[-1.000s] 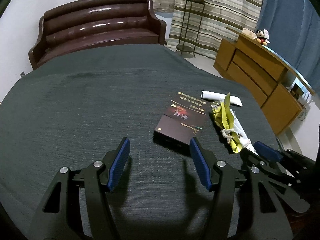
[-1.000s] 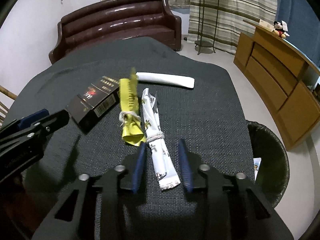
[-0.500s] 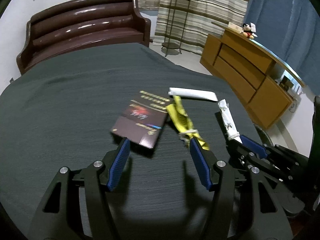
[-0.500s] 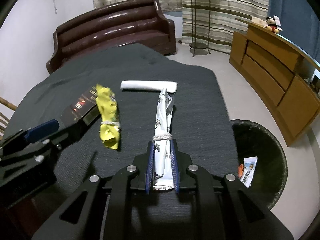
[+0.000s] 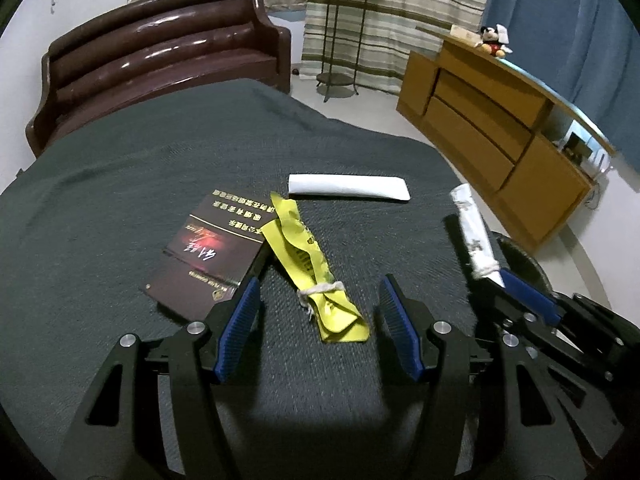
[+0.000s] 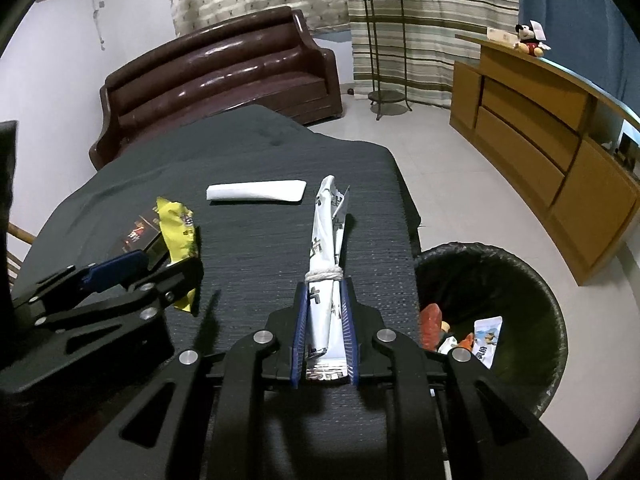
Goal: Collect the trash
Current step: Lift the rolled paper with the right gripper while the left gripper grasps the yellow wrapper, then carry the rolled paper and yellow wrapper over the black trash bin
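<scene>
My right gripper (image 6: 325, 308) is shut on a white printed wrapper (image 6: 326, 248) tied with string and holds it lifted above the table; the wrapper also shows in the left wrist view (image 5: 474, 236). My left gripper (image 5: 320, 320) is open, its fingers on either side of a yellow wrapper (image 5: 310, 276) tied with string that lies on the dark tablecloth (image 5: 120, 200). The yellow wrapper also shows in the right wrist view (image 6: 178, 236). A black bin (image 6: 520, 280) with several wrappers inside stands on the floor right of the table.
A dark cigarette carton (image 5: 208, 256) lies left of the yellow wrapper. A white flat packet (image 5: 348, 192) lies farther back. A brown sofa (image 5: 160, 68) stands behind the table, a wooden sideboard (image 5: 500, 132) at the right, a plant stand (image 6: 380, 48) by the curtains.
My right gripper shut on the white wrapper and lifted it off the table, swinging right. My left gripper moved right from the carton until it straddles the yellow wrapper.
</scene>
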Available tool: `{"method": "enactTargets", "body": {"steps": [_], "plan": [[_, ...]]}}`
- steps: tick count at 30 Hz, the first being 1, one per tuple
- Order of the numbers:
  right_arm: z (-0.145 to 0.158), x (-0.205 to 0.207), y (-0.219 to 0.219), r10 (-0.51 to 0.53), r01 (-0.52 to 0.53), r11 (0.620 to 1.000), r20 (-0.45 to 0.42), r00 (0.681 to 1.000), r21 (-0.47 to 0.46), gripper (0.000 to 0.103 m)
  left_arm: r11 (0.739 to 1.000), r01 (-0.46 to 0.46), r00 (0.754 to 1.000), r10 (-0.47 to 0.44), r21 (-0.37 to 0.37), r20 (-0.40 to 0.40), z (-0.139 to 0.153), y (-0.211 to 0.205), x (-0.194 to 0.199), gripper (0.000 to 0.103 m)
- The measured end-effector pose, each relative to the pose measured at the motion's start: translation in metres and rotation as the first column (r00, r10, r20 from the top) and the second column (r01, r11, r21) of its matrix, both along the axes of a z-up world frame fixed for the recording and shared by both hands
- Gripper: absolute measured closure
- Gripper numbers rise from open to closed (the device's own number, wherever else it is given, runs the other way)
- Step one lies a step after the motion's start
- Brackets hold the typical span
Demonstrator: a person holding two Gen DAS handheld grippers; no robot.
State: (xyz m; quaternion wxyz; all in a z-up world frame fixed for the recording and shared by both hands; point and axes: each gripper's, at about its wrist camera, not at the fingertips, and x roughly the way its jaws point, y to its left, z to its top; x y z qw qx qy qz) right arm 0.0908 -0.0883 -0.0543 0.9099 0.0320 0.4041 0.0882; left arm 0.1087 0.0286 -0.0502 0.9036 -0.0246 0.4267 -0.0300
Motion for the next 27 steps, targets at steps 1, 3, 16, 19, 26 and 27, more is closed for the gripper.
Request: {"method": "enactTargets", "body": {"steps": [1, 3, 16, 19, 26, 27], "plan": [[-0.001, 0.0, -0.001, 0.0, 0.0, 1.0, 0.0, 1.0, 0.003, 0.086, 1.0, -0.004, 1.0, 0.004, 0.005, -0.006, -0.001, -0.001, 0.002, 0.043], [-0.001, 0.0, -0.003, 0.002, -0.002, 1.0, 0.0, 1.0, 0.01, 0.085, 1.0, -0.011, 1.0, 0.011, 0.015, -0.007, -0.003, -0.001, 0.005, 0.043], [0.001, 0.005, -0.013, 0.004, -0.004, 1.0, 0.003, 1.0, 0.029, 0.086, 0.999, -0.002, 1.0, 0.003, 0.051, -0.013, -0.009, -0.004, 0.007, 0.072], [0.002, 0.006, -0.013, 0.004, -0.005, 1.0, 0.003, 1.0, 0.026, 0.085, 0.999, 0.011, 1.0, -0.011, 0.048, -0.009, -0.009, -0.003, 0.005, 0.078], [0.002, 0.005, -0.013, 0.001, -0.002, 1.0, 0.005, 1.0, 0.027, 0.086, 0.999, 0.038, 0.999, -0.038, 0.029, -0.006, -0.008, -0.002, 0.001, 0.079], [0.002, 0.005, -0.013, 0.001, -0.001, 1.0, 0.005, 1.0, 0.026, 0.085, 0.999, 0.04, 0.999, -0.04, 0.026, -0.007, -0.008, -0.002, 0.0, 0.079]]}}
